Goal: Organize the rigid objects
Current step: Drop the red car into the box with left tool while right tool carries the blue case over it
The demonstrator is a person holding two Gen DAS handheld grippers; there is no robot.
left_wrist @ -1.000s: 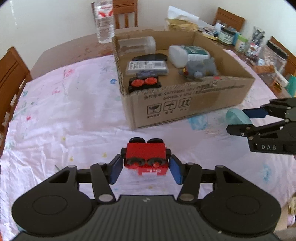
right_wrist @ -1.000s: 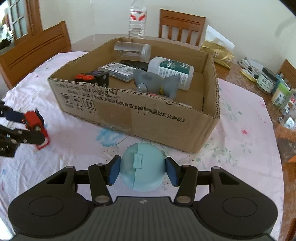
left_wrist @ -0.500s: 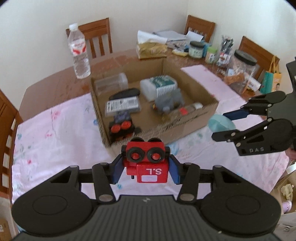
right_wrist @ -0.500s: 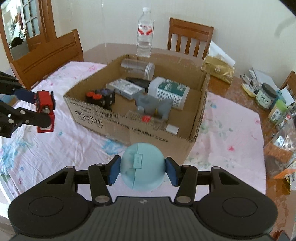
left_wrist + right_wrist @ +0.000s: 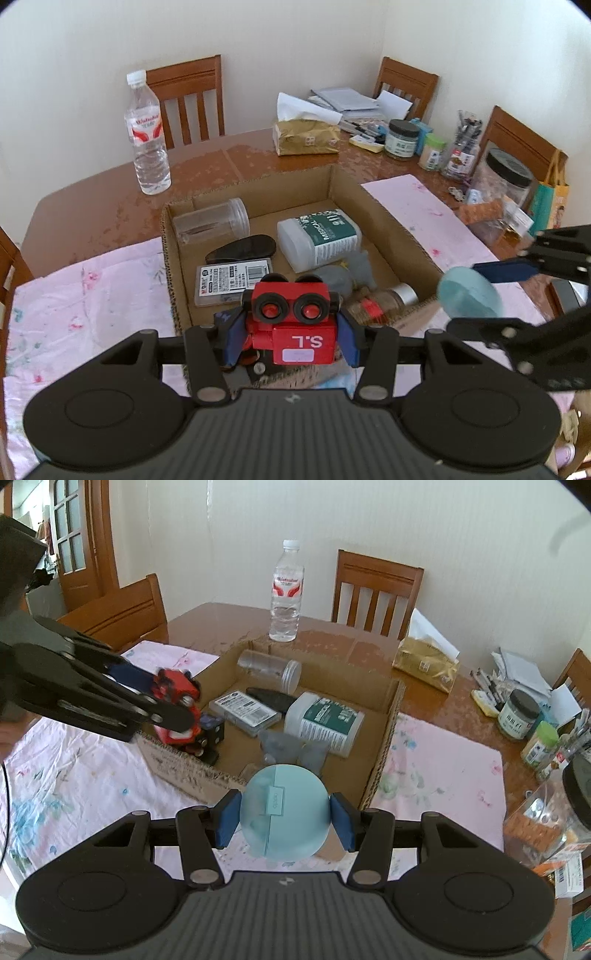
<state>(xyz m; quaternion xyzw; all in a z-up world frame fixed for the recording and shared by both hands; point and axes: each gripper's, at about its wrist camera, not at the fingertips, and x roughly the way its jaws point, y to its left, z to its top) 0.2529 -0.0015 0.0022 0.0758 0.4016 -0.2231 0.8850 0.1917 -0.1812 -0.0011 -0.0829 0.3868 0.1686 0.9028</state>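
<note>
My left gripper (image 5: 291,338) is shut on a red toy train engine (image 5: 291,325) marked "S.L", held in the air over the near wall of the cardboard box (image 5: 384,218). My right gripper (image 5: 284,818) is shut on a round pale-blue case (image 5: 282,806), also lifted, just above the box's near rim (image 5: 384,753). In the right wrist view the left gripper (image 5: 173,709) with the red engine (image 5: 177,694) hangs over the box's left corner. The blue case (image 5: 467,291) and right gripper (image 5: 476,295) show at the right of the left wrist view.
Inside the box lie a clear jar (image 5: 210,221), a white medical bottle (image 5: 319,236), a black case (image 5: 242,249), a flat packet (image 5: 232,280), a grey toy (image 5: 340,277) and a black toy engine (image 5: 210,736). A water bottle (image 5: 147,136), tissue pack (image 5: 306,138), jars and chairs stand behind.
Both grippers have risen from the tablecloth with their objects and come forward over the box's near wall. The red engine now hangs above the box interior's edge.
</note>
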